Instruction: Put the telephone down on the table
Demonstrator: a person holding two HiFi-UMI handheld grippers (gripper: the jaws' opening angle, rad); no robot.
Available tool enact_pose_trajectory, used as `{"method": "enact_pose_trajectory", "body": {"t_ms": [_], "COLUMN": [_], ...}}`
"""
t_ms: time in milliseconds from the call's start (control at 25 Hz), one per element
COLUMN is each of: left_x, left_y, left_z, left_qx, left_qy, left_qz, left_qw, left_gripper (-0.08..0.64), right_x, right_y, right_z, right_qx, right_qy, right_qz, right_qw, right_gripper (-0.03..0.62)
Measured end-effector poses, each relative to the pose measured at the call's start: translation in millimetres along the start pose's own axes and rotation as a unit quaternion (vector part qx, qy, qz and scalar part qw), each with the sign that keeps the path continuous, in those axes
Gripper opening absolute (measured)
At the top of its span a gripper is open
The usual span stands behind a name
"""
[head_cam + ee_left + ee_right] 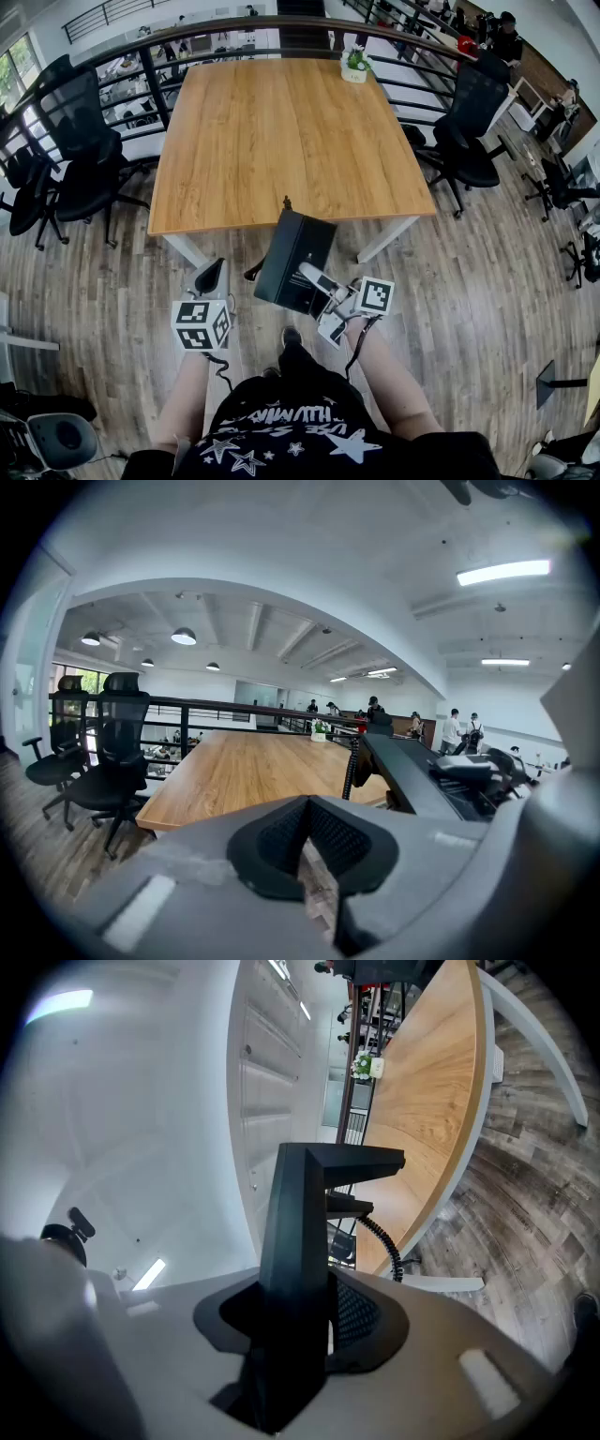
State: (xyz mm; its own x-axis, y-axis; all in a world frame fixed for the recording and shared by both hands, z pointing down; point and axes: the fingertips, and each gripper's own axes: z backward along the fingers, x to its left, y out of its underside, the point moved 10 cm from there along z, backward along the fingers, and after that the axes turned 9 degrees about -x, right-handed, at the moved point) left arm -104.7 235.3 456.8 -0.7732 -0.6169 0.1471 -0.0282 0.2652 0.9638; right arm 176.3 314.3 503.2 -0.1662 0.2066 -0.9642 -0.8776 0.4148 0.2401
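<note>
The black desk telephone [295, 258] hangs in the air just in front of the wooden table's [281, 131] near edge, above the floor. My right gripper [314, 279] is shut on its lower end. In the right gripper view the telephone [300, 1241] stands tall between the pads, its coiled cord [384, 1241] dangling beside it, with the table [436, 1101] beyond. My left gripper [211, 277] is to the telephone's left, shut on nothing. From the left gripper view, the gripper [305, 841] points at the table [253, 766], and the telephone [412, 780] is at the right.
A small potted plant [355, 66] stands at the table's far edge. Black office chairs stand to the left [84, 159] and right [469, 131] of the table. A railing [234, 28] runs behind it. The floor is wood planks.
</note>
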Motion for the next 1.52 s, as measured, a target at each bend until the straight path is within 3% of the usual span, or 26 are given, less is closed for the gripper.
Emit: {"method": "enact_pose_trajectory", "body": {"t_ms": [320,920,1200,1520], "left_x": [5,-4,25,51], "left_y": [5,-6,-10,-20], "left_z": [16,18,33,10], "left_qx": [0.005,-0.001,-0.015,-0.020], "left_qy": [-0.009,-0.016,-0.022,-0.040], "left_qz": [0.006,0.007,0.008,0.012], "left_qw": [0.9999,0.9998,0.9996,0.9989], "left_gripper": [0.002,0.002,0.002,0.002], "right_x": [4,8,16,3], "right_y": [21,16,34,21], "right_z": [6,-5,-36,-80], "right_qx": [0.005,-0.002,-0.017,-0.011], "right_qy": [0.002,0.003,0.004,-0.003], "right_qz": [0.008,0.005,0.008,0.000], "right_qw": [1.000,1.000,1.000,1.000], "right_gripper": [0.161,0.161,0.161,0.161]}}
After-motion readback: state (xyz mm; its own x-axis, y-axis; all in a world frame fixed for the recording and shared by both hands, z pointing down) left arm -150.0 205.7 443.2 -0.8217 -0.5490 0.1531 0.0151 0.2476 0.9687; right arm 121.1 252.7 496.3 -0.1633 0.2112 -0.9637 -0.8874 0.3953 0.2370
